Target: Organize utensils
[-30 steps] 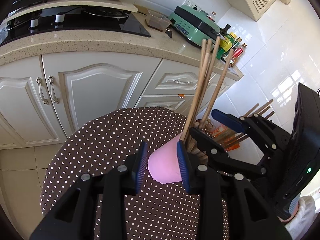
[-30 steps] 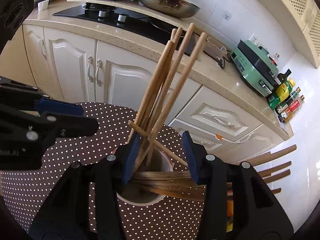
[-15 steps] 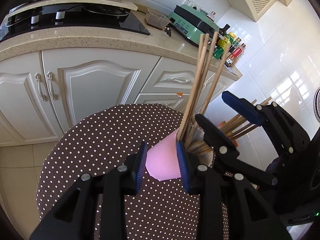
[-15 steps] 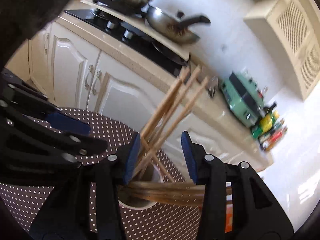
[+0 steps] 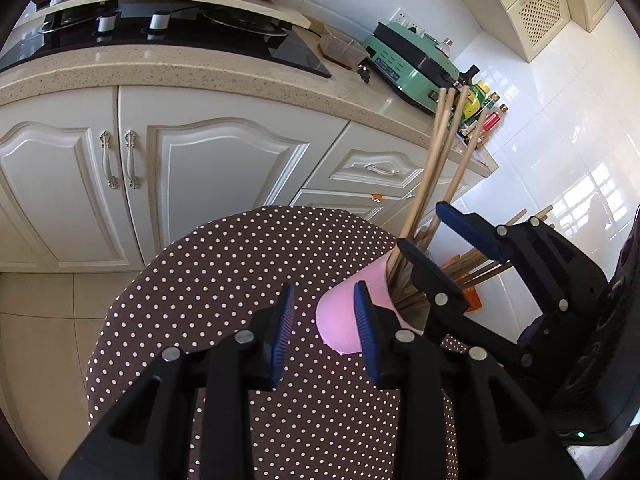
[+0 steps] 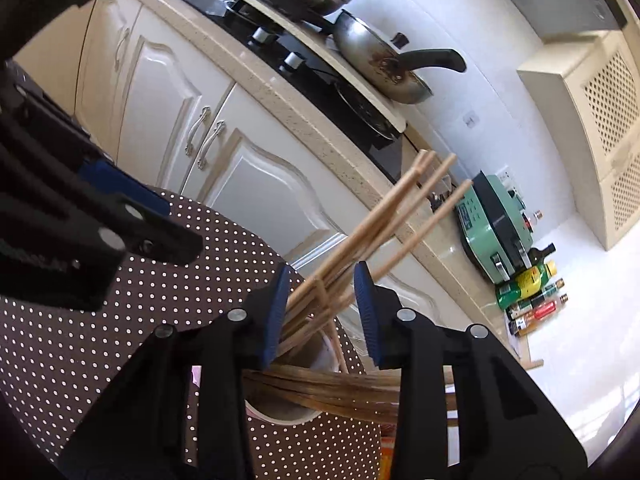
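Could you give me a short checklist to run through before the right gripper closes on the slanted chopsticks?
1. Right gripper open: ok, its jaws stand apart.
2. Slanted chopsticks between its fingers: ok, in the left wrist view they pass between them.
3. Upright chopsticks outside the grip: cannot tell, they rise close to the near finger.
4. Pink cup standing on the dotted table: ok.
5. Left gripper bracing the cup: not ok, it is open and the cup is not clamped.
6. Cup's margin from the table edge: cannot tell.
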